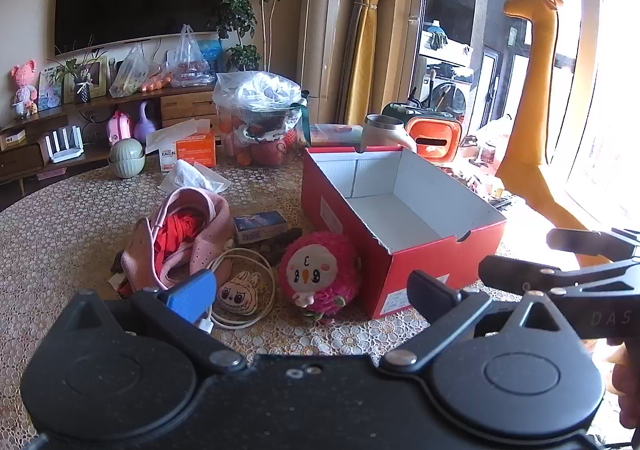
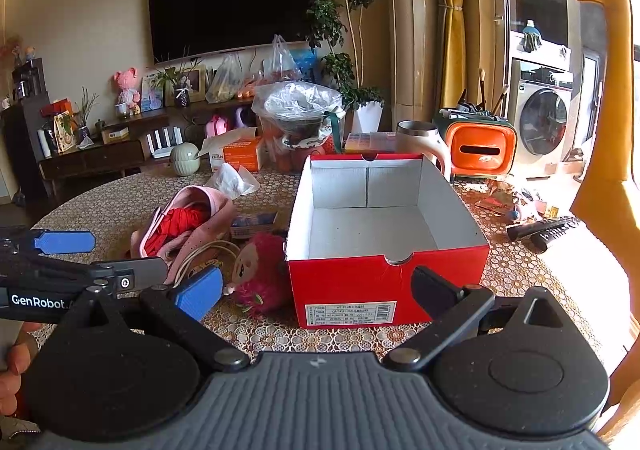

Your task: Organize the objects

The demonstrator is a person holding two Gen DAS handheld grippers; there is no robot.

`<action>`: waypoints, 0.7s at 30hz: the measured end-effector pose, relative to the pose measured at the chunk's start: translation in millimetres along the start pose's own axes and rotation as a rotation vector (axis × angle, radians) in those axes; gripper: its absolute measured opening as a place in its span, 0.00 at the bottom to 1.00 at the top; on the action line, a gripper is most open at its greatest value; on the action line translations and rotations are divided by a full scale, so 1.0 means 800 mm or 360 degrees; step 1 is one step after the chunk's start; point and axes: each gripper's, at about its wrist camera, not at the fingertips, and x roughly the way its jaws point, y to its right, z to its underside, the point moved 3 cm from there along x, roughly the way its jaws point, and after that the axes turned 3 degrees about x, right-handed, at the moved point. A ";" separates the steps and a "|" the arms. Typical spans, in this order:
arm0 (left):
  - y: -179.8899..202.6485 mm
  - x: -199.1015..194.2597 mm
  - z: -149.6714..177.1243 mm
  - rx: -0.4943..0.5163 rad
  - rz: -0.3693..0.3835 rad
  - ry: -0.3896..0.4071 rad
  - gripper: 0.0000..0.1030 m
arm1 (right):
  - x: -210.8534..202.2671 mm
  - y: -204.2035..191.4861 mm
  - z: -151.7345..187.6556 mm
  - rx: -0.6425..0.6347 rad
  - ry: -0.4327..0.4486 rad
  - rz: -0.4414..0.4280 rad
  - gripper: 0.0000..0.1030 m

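A: Where does the red box (image 2: 387,282) sit on the worktop (image 2: 100,206)?

B: Right of the middle, open side up, white inside and nothing in it. Its labelled near wall faces the right tongs (image 2: 316,292), with a strip of bare patterned cloth between that wall and the near edge of the worktop.

A: And the loose things?

B: All left of the box. The pink plush toy (image 1: 320,274) lies just beside the box's near-left corner; I cannot tell whether it touches. Left of it a small rabbit-face charm (image 1: 239,292) rests inside the loop of a white cable (image 1: 244,258). Behind these lie a pink shoe (image 1: 188,234) with red cloth stuffed in it and a small blue carton (image 1: 260,225).

A: Tongs?

B: Both pairs are released, spread wide, with nothing between the fingers. The left tongs (image 1: 310,292) hover low at the near edge, framing the charm and the plush toy. In the left wrist view the right tongs come in from the right, over the near-right corner of the box.

A: Room to move?

B: The cloth in front of the box and toy is bare. To the right of the box there is open worktop up to two remote controls (image 2: 544,230) near the right rim. The far edge is crowded: a mug (image 2: 420,144), an orange tissue holder (image 2: 480,148), a plastic-wrapped basket (image 2: 300,118), a tissue box (image 2: 240,154) and a green jar (image 2: 185,159).
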 end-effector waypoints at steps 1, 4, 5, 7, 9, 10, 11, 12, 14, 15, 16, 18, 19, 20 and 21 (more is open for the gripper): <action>0.000 0.001 -0.001 0.0007 0.0000 -0.0001 0.98 | 0.002 0.001 -0.002 -0.0002 -0.0003 0.0003 0.98; -0.001 0.009 -0.004 0.0029 -0.0014 -0.0011 0.98 | 0.008 0.008 -0.007 0.0002 -0.0008 0.0020 0.98; -0.002 0.012 -0.006 0.0032 -0.0017 -0.0015 0.98 | 0.010 0.011 -0.009 0.0003 -0.0010 0.0027 0.98; -0.005 0.019 -0.009 0.0035 -0.0027 -0.0022 0.98 | 0.016 0.018 -0.014 0.0002 -0.0016 0.0041 0.98; -0.008 0.026 -0.011 0.0046 -0.0032 -0.0031 0.98 | 0.022 0.028 -0.019 0.0010 -0.0020 0.0061 0.98; -0.009 0.030 -0.012 0.0055 -0.0033 -0.0036 0.98 | 0.026 0.034 -0.023 0.0011 -0.0025 0.0070 0.98; -0.010 0.035 -0.013 0.0065 -0.0031 -0.0041 0.98 | 0.029 0.039 -0.025 0.0013 -0.0029 0.0083 0.98; -0.010 0.039 -0.013 0.0075 -0.0027 -0.0046 0.98 | 0.034 0.046 -0.029 0.0016 -0.0035 0.0097 0.98; -0.013 0.050 -0.014 0.0092 -0.0023 -0.0069 0.98 | 0.041 0.059 -0.035 0.0022 -0.0047 0.0119 0.98; -0.014 0.056 -0.013 0.0097 -0.0015 -0.0083 0.98 | 0.046 0.065 -0.039 0.0025 -0.0055 0.0133 0.98; -0.015 0.063 -0.012 0.0101 -0.0006 -0.0102 0.98 | 0.050 0.072 -0.042 0.0028 -0.0062 0.0144 0.98; -0.016 0.077 -0.010 0.0111 0.0002 -0.0136 0.98 | 0.060 0.087 -0.049 0.0029 -0.0081 0.0170 0.98; -0.016 0.085 -0.010 0.0120 0.0006 -0.0152 0.98 | 0.065 0.094 -0.051 0.0027 -0.0091 0.0188 0.98; -0.015 0.092 -0.009 0.0128 0.0009 -0.0167 0.98 | 0.070 0.101 -0.054 0.0028 -0.0101 0.0199 0.98; -0.014 0.099 -0.009 0.0137 0.0020 -0.0177 0.98 | 0.076 0.109 -0.057 0.0029 -0.0111 0.0211 0.98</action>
